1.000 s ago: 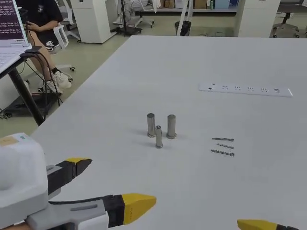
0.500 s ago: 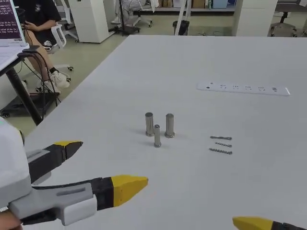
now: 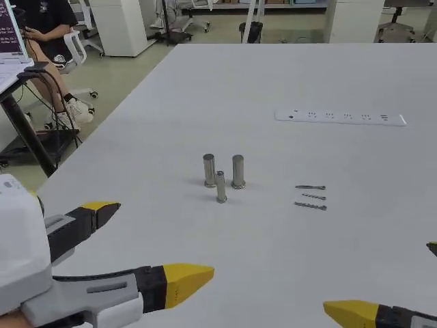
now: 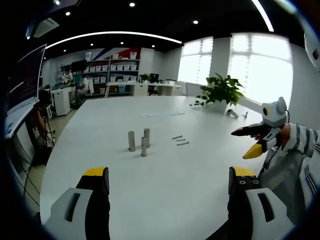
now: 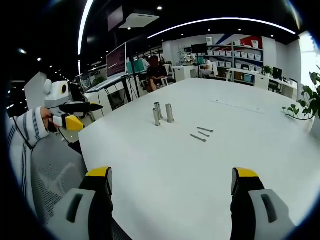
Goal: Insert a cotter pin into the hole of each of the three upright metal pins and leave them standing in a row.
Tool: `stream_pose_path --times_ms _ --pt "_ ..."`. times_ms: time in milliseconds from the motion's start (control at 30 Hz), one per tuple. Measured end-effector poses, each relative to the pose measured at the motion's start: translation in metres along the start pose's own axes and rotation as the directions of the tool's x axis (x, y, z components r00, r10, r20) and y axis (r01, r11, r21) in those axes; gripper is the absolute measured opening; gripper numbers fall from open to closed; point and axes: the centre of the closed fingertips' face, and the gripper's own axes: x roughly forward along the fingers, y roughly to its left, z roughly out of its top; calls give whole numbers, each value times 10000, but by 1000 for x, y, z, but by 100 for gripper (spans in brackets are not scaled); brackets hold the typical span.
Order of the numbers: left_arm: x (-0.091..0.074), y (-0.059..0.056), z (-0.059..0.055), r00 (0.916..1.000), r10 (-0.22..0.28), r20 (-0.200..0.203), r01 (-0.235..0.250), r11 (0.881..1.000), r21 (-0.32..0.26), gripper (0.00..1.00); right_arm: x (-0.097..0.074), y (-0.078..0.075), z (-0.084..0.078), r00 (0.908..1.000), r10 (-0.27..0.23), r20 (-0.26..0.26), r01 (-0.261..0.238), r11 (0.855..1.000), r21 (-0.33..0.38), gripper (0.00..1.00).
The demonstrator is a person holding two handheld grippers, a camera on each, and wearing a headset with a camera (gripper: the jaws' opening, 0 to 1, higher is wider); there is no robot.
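Observation:
Three upright metal pins stand in a tight cluster mid-table, two behind and a shorter-looking one in front. Three cotter pins lie flat in a short stack to their right. My left gripper hovers open at the near left, well short of the metal pins. My right gripper is open at the near right edge, also far from the metal pins and the cotter pins. Nothing sits between either pair of jaws. Each gripper view catches the other gripper: the right gripper and the left gripper.
A white power strip lies on the table behind the cotter pins. A person sits at a desk with a laptop beyond the table's left edge. A potted plant stands at the table's far end.
The head camera has tilted, so the table scene sits a little higher. Both grippers stay open near the front edge; the right one's second tip now shows at the right edge.

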Motion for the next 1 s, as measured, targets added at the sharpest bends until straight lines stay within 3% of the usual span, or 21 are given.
stream_pose_path --times_ms 33,133,233,433,567,733,800,867,1000 --pt "1 -1 -2 9999 -69 -81 69 10000 -42 99 -1 0 0 10000 -16 29 16 10000 14 98" --pt "6 -6 2 9991 -226 357 231 9996 -142 99 -3 -1 1 9999 -121 16 121 9999 -24 98" --pt "11 -7 4 9989 -258 402 260 9997 -50 99 -9 0 3 9998 -211 14 212 9997 -79 98" --pt "22 -14 -3 9978 -525 -406 554 9957 739 99 -19 -3 4 9992 -406 54 407 9991 -90 98" --pt "29 -17 2 9973 -653 -346 683 9932 946 99 -24 -6 1 9982 -603 -36 602 9981 -132 98" --pt "38 -17 7 9970 -767 -75 770 9917 1033 99 -27 -9 -5 9968 -752 -279 747 9970 -193 98" --pt "42 -13 5 9977 -644 -202 661 9922 1059 99 -31 -10 -6 9957 -867 -335 854 9957 -366 98" --pt "46 -6 3 9985 -364 -413 424 9867 1571 99 -32 -11 -4 9952 -936 -287 922 9946 -466 98" --pt "51 -4 5 9978 -514 -416 571 9871 1499 99 -31 -14 -5 9951 -897 -409 877 9950 -470 98"
